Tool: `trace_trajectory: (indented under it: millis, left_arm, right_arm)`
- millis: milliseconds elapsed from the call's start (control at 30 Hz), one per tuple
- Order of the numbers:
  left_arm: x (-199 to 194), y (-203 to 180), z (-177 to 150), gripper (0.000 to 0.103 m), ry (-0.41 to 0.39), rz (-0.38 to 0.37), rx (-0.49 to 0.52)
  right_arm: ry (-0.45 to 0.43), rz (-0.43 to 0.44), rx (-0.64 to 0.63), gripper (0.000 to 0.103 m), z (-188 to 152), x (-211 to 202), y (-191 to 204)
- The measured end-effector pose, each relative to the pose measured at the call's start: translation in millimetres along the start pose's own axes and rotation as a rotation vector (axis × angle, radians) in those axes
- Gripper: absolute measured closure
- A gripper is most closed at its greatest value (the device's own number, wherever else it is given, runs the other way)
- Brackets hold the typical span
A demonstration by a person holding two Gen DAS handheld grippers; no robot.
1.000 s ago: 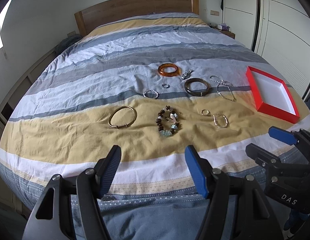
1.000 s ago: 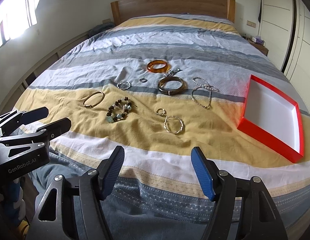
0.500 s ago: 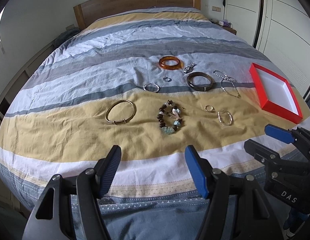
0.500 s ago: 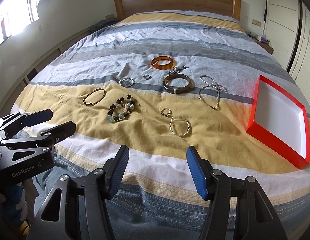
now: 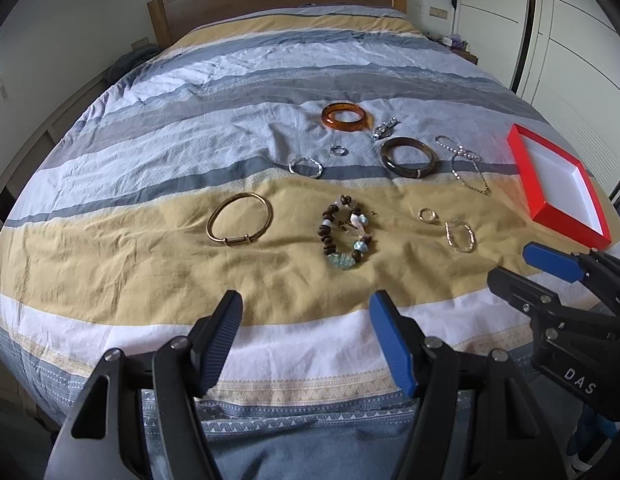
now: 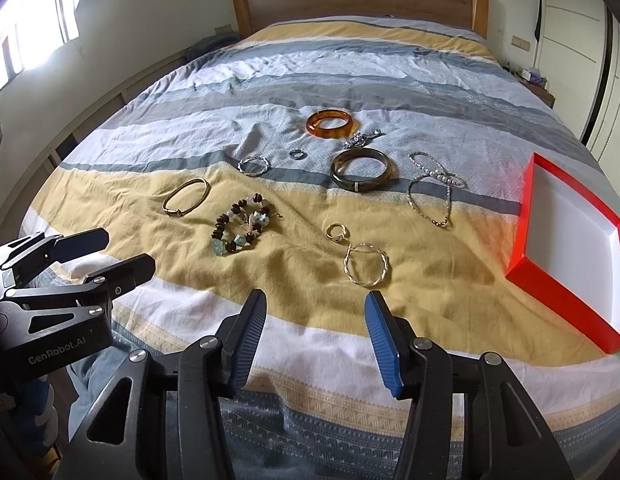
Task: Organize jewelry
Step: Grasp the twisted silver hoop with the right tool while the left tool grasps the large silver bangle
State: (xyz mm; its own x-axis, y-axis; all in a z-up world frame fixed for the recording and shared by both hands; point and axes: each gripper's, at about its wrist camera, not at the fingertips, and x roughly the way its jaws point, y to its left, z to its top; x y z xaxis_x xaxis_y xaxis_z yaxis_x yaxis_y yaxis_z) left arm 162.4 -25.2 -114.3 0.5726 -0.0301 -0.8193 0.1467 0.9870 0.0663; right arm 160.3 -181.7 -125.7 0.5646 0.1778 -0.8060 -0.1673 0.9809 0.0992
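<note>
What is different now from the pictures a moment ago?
The right hand-held gripper has just been closing its jaws part way, with nothing between them. Both grippers have edged closer to the bed, so the jewelry looks nearer. Nothing was picked up. The left hand-held gripper is open as before, and the jewelry and red box stayed put.

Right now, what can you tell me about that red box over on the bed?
The red box is a shallow, open tray, apparently cardboard: bright red walls outside, plain white inside. It looks empty and no lid shows. It lies flat on the striped bedspread near the bed's right edge, turned cornerwise to the cameras, beyond the chain necklaces. Only the cover touches it; no jewelry or gripper does.
</note>
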Motion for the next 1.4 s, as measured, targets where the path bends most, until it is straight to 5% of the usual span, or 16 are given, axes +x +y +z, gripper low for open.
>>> trace_trajectory:
  millis: [500,1400]
  left_arm:
    - [24,37,20,0.039,0.009,0.062,-0.058]
    - [140,115,50,0.039,0.109,0.083,-0.258]
  right_arm:
    - [0.025,0.007,0.025,0.056,10,23,-12]
    - [0.128,-0.01,0.069,0.06,22,109,-51]
